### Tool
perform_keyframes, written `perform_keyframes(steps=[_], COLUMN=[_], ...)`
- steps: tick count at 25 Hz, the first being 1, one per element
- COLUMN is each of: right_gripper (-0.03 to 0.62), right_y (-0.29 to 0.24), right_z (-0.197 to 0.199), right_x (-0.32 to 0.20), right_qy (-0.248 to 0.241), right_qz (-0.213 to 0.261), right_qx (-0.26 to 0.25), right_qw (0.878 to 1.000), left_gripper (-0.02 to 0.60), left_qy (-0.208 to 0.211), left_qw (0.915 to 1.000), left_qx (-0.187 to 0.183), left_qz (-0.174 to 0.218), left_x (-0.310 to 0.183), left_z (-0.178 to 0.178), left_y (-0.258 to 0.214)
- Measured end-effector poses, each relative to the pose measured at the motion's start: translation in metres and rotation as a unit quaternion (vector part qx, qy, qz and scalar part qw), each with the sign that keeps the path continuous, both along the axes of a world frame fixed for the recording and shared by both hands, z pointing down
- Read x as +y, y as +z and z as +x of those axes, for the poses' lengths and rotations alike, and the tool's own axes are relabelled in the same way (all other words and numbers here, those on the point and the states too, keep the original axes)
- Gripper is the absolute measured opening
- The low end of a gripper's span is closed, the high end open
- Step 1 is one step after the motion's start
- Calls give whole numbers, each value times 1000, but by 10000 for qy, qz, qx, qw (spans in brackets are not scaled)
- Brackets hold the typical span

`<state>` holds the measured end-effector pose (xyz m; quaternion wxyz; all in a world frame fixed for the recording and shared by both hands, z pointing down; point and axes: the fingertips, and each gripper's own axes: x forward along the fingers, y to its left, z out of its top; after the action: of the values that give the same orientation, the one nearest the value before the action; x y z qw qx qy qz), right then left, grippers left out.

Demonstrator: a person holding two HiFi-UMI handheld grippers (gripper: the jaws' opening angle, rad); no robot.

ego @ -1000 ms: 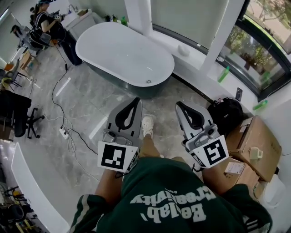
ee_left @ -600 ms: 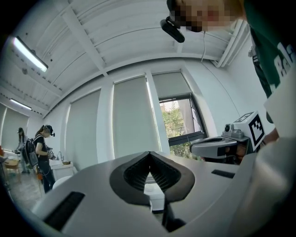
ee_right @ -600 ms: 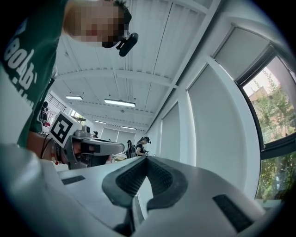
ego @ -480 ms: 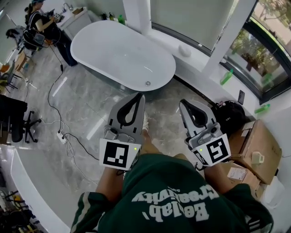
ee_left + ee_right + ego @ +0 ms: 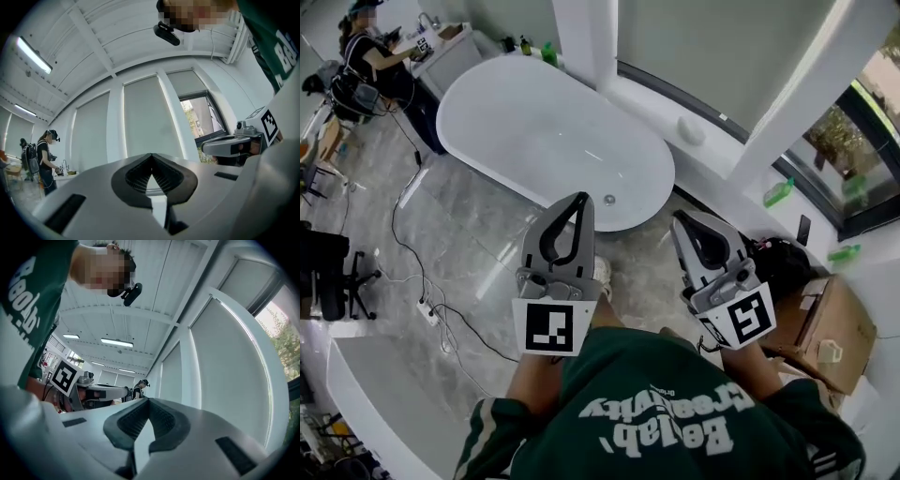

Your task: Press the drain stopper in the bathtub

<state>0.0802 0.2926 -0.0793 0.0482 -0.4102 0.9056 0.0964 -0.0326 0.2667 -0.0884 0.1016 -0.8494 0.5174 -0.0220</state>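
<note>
White bathtub (image 5: 534, 122) is seen ahead; its small metal drain stopper (image 5: 609, 199) lies on the basin bottom at the near end. Left gripper (image 5: 580, 201) and right gripper (image 5: 680, 220) are held short of it, jaws pressed together, empty. The stopper is judged rigid, best pressed squarely on its cap.

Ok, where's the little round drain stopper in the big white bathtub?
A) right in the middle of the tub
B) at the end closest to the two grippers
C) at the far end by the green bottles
B: in the head view the drain stopper sits in the bathtub at its near end, just ahead of the tips of the left gripper and the right gripper.
</note>
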Motion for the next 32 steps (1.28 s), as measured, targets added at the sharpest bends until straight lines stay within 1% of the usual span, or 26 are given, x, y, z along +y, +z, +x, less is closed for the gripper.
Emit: perform_keyframes(steps=[3,6,9,12,18,21,25,28,32], right_gripper=[12,12,12,12,12,12,12,12,12], right_y=[-3,-3,-1,4,14,17,24,30,34], right_z=[-18,-33,-44,-50,-59,-55,-45,-41,-40], right_x=[-43,-83,-119,-152,-210,-231,-250,-258,-263], right_qy=[23,91,163,249,489,652,952,1104,1231], right_qz=[-24,-90,-179,-283,-444,-490,-564,-633,-639], right_qx=[85,154,159,159,147,127,118,111,152], right_qw=[10000,9998,9996,9992,9977,9966,9938,9918,9902], left_gripper=[9,9,9,9,9,9,9,9,9], left_qy=[41,102,188,305,568,692,847,980,1058], left_qw=[10000,9996,9991,9984,9969,9961,9942,9926,9922], left_qx=[-38,-278,-372,-473,-497,-439,-492,-546,-533], left_qz=[-31,-45,-13,-109,-232,-336,-448,-467,-390], left_x=[-47,-88,-125,-157,-216,-237,-258,-266,-274], left_z=[-13,-24,-33,-38,-45,-43,-38,-35,-35], left_y=[-4,-2,-2,4,11,17,26,32,32])
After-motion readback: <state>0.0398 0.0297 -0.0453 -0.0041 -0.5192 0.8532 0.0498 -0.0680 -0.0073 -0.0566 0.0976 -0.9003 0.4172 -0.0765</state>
